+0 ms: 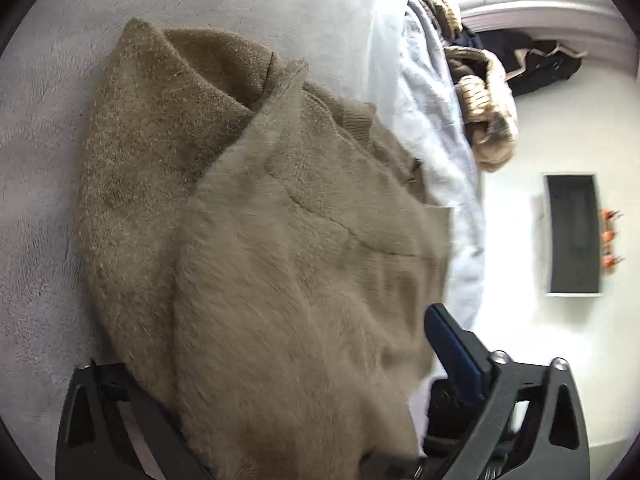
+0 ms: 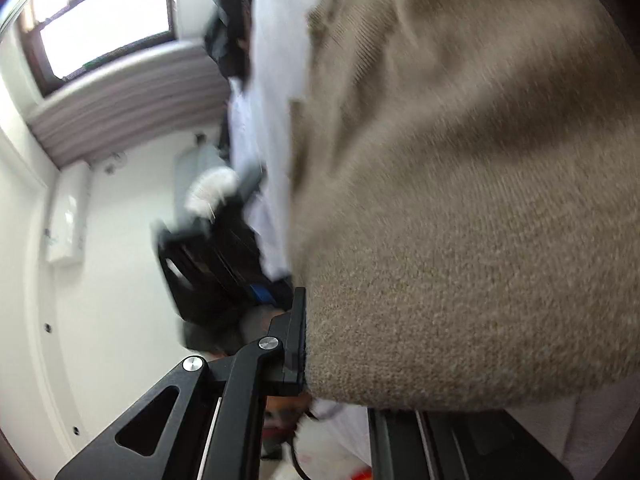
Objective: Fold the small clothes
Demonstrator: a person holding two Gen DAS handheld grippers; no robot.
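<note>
A fuzzy tan-brown sweater point(image 1: 256, 216) lies partly folded on a pale grey plush surface point(image 1: 48, 128). My left gripper point(image 1: 288, 412) has the sweater's near edge draped between its jaws; the right finger's blue pad point(image 1: 452, 344) shows and the left finger is under cloth. In the right wrist view the same sweater point(image 2: 460, 200) fills the right side. My right gripper point(image 2: 344, 360) grips its edge, and the cloth hides the right finger. The other gripper point(image 2: 216, 272) shows blurred beyond it.
A white sheet point(image 1: 436, 128) runs along the bed edge. A pile of other clothes point(image 1: 484, 96) lies further back. A dark framed panel point(image 1: 572, 232) hangs on the white wall. A window point(image 2: 104, 16) and a wall unit point(image 2: 68, 216) show in the right wrist view.
</note>
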